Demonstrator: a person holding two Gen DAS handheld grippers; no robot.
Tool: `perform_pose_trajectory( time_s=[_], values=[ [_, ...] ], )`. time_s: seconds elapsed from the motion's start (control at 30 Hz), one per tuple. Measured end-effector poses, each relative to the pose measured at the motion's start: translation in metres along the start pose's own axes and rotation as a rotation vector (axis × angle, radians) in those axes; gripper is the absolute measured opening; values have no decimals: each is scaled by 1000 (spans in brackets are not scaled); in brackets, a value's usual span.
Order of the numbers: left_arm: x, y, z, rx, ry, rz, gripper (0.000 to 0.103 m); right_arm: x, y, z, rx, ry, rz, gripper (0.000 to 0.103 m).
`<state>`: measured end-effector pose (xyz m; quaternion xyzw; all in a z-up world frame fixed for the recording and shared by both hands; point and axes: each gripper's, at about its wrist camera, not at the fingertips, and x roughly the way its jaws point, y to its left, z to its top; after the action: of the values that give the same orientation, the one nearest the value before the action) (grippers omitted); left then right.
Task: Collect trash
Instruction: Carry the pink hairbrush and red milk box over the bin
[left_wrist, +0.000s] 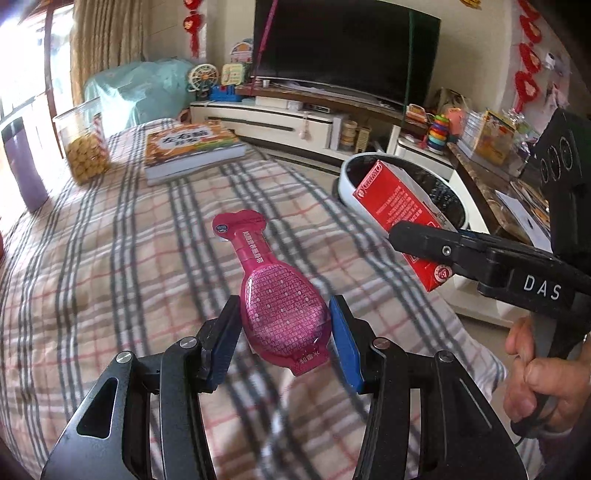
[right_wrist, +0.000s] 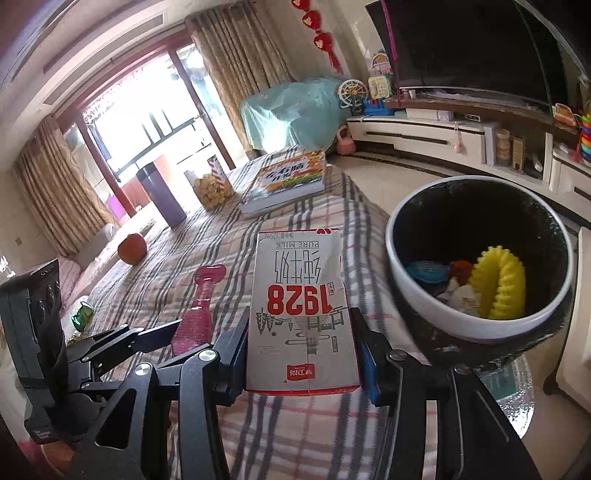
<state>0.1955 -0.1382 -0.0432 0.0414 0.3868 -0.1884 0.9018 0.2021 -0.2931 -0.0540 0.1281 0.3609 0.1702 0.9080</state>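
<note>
Above the checked cloth of the table (left_wrist: 110, 258), my left gripper (left_wrist: 284, 332) holds a pink pouch (left_wrist: 280, 306), its fingers partly closed and pressing the pouch's wide end from both sides, the narrow neck pointing away. My right gripper (right_wrist: 301, 354) clamps a milk carton (right_wrist: 301, 310) the same way, fingers partly closed on its two side faces, printed front upward. Both items hang clear of the cloth, near the table's right edge. Just past that edge stands a bin (right_wrist: 413, 291) with a white rim and black liner; I see a yellow ridged object (right_wrist: 502, 288) and other scraps inside it. At the far end of the table lie a book (left_wrist: 192, 151), a jar of snacks (left_wrist: 83, 144) and a purple cup (left_wrist: 22, 162).
</note>
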Motion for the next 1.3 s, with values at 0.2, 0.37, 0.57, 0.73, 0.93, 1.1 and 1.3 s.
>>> perform_pose_trajectory(
  time_s=[0.2,0.37,0.57,0.73,0.93,1.1,1.3],
  values=[
    [3,-18,4,22,1,-24,47,-12,-14,0,18,-17,-18,49],
    [6,-30,9,42,1,-39,47,-19,-27,0,39,-26,-30,49],
    [8,-43,17,68,-4,-53,47,-27,-40,1,59,-41,-45,49],
    [12,-54,25,83,-11,-68,47,-33,-51,3,71,-52,-61,49],
    [14,-68,34,115,-20,-80,47,-38,-65,7,87,-61,-80,49],
    [18,-80,41,136,-26,-89,47,-42,-78,10,101,-67,-96,49],
    [21,-88,47,154,-31,-94,47,-46,-92,14,119,-75,-111,49]
  ],
)
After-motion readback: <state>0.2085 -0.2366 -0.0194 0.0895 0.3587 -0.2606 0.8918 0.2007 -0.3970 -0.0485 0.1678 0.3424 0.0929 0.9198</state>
